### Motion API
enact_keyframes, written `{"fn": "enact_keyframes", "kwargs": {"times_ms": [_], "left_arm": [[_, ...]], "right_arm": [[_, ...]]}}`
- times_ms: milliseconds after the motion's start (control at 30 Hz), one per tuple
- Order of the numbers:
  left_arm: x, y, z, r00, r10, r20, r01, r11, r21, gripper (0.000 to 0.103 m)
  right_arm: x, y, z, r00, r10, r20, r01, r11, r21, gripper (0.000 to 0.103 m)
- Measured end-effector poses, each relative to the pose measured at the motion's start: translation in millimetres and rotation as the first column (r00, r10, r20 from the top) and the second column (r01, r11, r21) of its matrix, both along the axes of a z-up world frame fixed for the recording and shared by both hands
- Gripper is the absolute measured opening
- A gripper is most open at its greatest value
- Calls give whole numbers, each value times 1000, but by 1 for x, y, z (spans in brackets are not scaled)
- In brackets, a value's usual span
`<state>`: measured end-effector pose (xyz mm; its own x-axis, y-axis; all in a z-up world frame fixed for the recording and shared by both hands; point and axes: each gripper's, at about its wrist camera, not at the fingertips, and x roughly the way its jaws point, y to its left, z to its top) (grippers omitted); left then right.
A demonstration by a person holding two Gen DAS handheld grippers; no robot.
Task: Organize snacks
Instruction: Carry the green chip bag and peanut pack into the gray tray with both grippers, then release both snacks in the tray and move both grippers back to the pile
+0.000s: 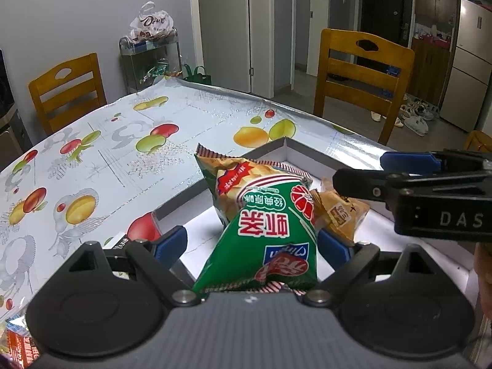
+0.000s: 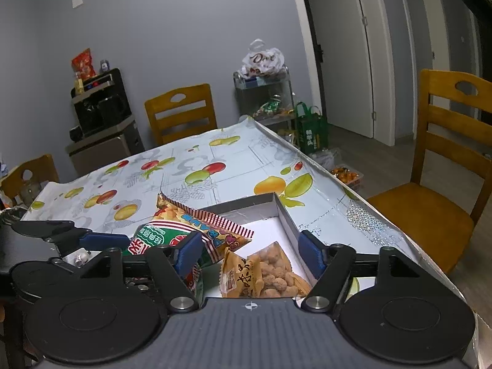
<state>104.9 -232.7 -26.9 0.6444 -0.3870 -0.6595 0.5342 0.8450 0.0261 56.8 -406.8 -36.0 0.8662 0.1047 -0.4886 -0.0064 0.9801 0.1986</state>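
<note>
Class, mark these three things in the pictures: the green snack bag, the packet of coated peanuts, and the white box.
green snack bag (image 1: 270, 230), left wrist view, middle of its printed front.
packet of coated peanuts (image 2: 273, 269), right wrist view, its clear window.
white box (image 2: 287, 220), right wrist view, right-hand wall.

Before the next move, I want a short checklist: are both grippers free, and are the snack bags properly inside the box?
1. Left gripper open: ok; the green bag lies between its pads, which do not appear to press it.
2. Right gripper open: ok; the orange nut bag lies loose between its fingers.
3. Green bag inside the white box: ok.
4. Orange nut bag inside the box: ok.
5. Striped chip bag fully inside: not ok, its top sticks out over the box wall.
6. Grippers clear of each other: cannot tell.
</note>
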Motion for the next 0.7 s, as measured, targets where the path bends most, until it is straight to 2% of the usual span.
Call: {"fn": "enact_keyframes", "kwargs": {"times_ms": [400,700], "left_arm": [[-20,18,13,1000,-3,18,4,999,-32,93],[-51,59,19,998,33,47,-31,998,-47,96]], "right_arm": [[-10,14,13,1000,22,3,-22,1000,-11,86],[-17,39,22,998,67,-5,-67,998,2,91]]}}
